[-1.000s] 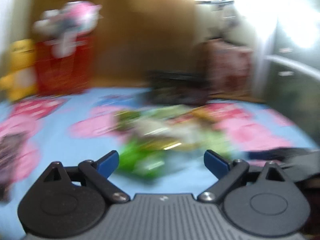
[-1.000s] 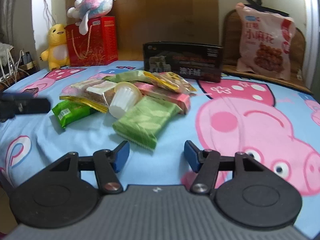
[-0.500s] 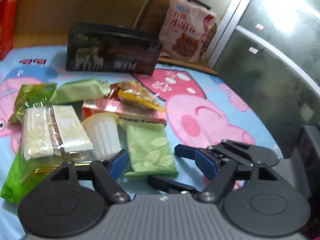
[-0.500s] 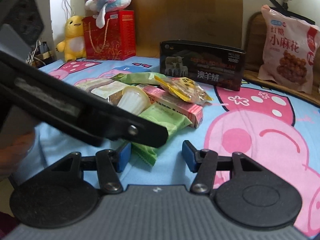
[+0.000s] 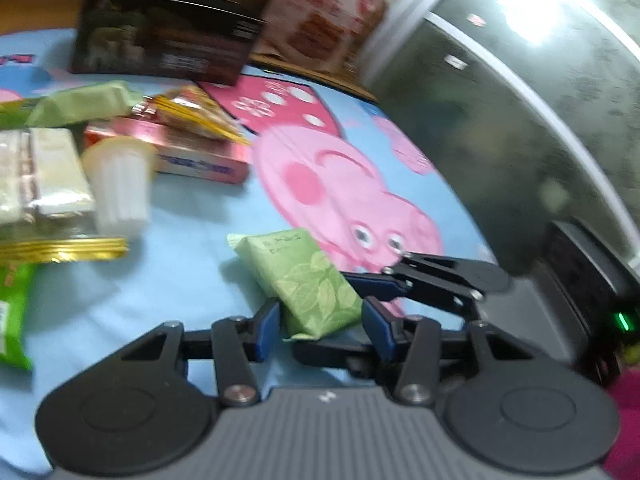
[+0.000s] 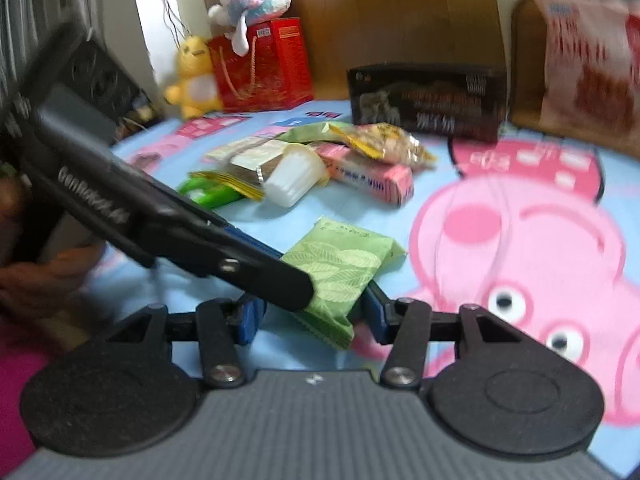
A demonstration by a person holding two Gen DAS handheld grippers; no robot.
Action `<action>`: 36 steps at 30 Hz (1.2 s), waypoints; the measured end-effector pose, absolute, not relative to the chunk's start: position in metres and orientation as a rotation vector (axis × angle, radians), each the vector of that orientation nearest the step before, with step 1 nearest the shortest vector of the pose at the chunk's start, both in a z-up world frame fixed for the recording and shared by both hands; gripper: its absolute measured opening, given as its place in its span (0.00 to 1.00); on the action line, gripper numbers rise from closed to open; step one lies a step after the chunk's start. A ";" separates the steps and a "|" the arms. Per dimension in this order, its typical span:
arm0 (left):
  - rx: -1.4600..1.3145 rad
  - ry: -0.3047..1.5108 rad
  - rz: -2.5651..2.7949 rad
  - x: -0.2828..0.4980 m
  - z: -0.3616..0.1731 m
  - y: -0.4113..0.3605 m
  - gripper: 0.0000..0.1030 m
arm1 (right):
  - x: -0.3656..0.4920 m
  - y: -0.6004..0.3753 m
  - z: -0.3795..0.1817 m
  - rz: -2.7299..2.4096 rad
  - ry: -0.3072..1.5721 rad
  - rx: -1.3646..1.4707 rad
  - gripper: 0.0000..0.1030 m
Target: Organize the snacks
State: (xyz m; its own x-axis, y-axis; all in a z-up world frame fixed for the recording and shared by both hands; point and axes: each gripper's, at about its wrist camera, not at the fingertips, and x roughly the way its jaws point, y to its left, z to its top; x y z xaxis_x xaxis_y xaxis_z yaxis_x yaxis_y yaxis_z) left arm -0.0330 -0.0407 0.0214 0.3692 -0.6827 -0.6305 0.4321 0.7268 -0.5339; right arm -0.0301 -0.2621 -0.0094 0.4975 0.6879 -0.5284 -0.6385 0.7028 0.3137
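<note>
A blue cartoon-pig sheet (image 6: 520,360) covers the surface in front of me, with a wooden panel (image 6: 400,20) behind it. I take the white jelly cup (image 6: 294,178) as my landmark. Far left of the cup and back by the wall, I see a yellow plush (image 6: 192,76) and a red gift bag (image 6: 264,64). Just left of the cup lie a bright green packet (image 6: 210,192) and a gold-edged wafer pack (image 5: 44,184). Right beside the cup sits a pink box (image 6: 372,178), and behind it stands a black box (image 6: 428,100). In front of the cup and clear of the pile is the pale green leaf-print packet (image 6: 340,264). My left tongs (image 5: 320,330) are closing around its near end; whether the pads press yet I cannot tell. My right tongs (image 6: 310,320) are narrowing too, the packet's corner between them, apparently untouched.
</note>
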 end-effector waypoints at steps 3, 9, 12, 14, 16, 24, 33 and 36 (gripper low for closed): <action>-0.298 0.907 -0.745 -0.029 0.041 -0.042 0.43 | -0.020 -0.267 0.011 0.801 0.628 0.119 0.52; -0.212 0.685 -0.670 0.007 0.108 -0.046 0.46 | 0.040 -0.265 0.061 0.754 0.438 0.135 0.50; -0.181 0.600 -0.611 0.045 0.128 -0.048 0.50 | 0.100 -0.258 0.072 0.730 0.390 0.124 0.50; -0.181 0.586 -0.553 0.080 0.133 -0.046 0.50 | 0.139 -0.249 0.074 0.716 0.398 0.124 0.50; -0.205 0.592 -0.496 0.119 0.131 -0.043 0.50 | 0.167 -0.238 0.074 0.700 0.421 0.122 0.50; -0.271 0.652 -0.341 0.210 0.092 -0.037 0.51 | 0.227 -0.195 0.047 0.648 0.520 0.012 0.52; -0.331 0.651 -0.340 0.191 0.089 -0.014 0.72 | 0.177 -0.196 0.057 0.609 0.408 0.010 0.70; -0.327 0.590 -0.387 0.149 0.102 0.000 0.72 | 0.138 -0.201 0.062 0.653 0.383 0.037 0.70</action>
